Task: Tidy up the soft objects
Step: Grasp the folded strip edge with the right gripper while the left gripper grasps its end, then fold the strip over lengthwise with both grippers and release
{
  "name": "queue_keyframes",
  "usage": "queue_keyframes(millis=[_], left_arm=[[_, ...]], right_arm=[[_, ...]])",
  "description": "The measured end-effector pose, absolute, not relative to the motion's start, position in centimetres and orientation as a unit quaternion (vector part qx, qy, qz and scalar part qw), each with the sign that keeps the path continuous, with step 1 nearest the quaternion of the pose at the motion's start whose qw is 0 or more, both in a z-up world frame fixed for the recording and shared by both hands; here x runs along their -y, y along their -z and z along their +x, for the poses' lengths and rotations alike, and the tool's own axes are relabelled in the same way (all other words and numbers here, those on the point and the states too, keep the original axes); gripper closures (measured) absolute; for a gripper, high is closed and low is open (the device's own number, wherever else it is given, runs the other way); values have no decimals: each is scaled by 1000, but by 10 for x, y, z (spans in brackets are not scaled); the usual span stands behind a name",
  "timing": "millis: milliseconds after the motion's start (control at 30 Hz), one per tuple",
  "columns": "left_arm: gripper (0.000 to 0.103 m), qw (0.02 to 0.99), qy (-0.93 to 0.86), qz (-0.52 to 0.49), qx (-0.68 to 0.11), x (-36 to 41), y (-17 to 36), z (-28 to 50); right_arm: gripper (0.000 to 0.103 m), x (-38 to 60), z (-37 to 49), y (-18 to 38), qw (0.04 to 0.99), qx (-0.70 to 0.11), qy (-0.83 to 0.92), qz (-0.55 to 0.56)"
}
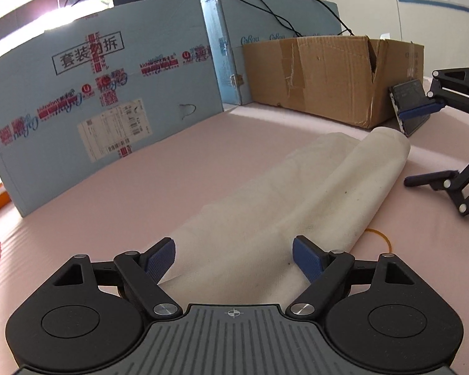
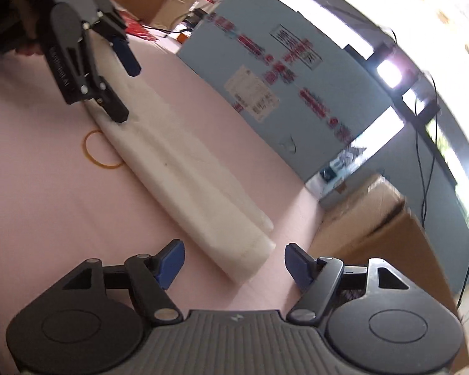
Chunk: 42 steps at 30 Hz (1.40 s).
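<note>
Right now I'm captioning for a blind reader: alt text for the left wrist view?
A rolled cream cloth lies on a pink table, its near end between the open left gripper fingers. The right gripper is open at its far end; a yellow rubber band lies beside it.

a blue printed carton (image 1: pixel 109 93) and brown cardboard box (image 1: pixel 328 78) stand on the pink table (image 1: pixel 140 187).

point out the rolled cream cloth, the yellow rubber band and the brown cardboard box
rolled cream cloth (image 1: pixel 322 187): left wrist view, middle of the roll
yellow rubber band (image 2: pixel 89 153): right wrist view, left arc of the loop
brown cardboard box (image 1: pixel 328 75): left wrist view, front wall
</note>
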State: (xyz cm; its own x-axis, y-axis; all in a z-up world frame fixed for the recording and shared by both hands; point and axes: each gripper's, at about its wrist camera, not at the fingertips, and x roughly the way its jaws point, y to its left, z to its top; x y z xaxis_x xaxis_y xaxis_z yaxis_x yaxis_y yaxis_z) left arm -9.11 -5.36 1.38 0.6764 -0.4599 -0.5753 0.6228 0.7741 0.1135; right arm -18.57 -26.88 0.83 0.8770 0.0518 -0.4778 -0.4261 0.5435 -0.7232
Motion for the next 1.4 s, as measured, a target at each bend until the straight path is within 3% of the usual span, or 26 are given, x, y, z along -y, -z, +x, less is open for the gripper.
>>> queue_keyframes(millis=[233,300,367,467,600,733,800,867,967,1233,1400], left_arm=[[16,897,313,108,-294,46,-11,-80],[16,897,314,108,-292,46,-11,-81],[16,899,317,116,-280,47,-14,-85],[16,903,334,160,-219,47,-24,-103],[16,871,407,228,-156,55,-36,-122],[16,827,444,296,-180,73,-28,-115],[22,806,463,312,-196,75,-24,-109],[57,781,504,296,-218,67,-28,-99],[75,749,554,257,-256,52,-32,-80],[79,738,569,43,-359,7,-12,-16],[79,732,565,-31,-379,-5,-1,-6]], right_arm=[[37,229,-180,5,755,-124,-230,-601],[48,221,-180,8,723,-117,-259,-629],[74,218,-178,10,699,-130,-290,-640],[86,219,-170,3,694,-162,-327,-620],[87,222,-160,-7,710,-191,-352,-579],[91,225,-153,-21,728,-208,-370,-539],[92,227,-151,-31,738,-219,-383,-511],[94,231,-148,-46,749,-243,-406,-464],[93,242,-136,-65,759,-297,-436,-381],[81,289,-62,-74,820,-411,-367,-156],[60,307,-50,-72,847,-436,-294,-75]])
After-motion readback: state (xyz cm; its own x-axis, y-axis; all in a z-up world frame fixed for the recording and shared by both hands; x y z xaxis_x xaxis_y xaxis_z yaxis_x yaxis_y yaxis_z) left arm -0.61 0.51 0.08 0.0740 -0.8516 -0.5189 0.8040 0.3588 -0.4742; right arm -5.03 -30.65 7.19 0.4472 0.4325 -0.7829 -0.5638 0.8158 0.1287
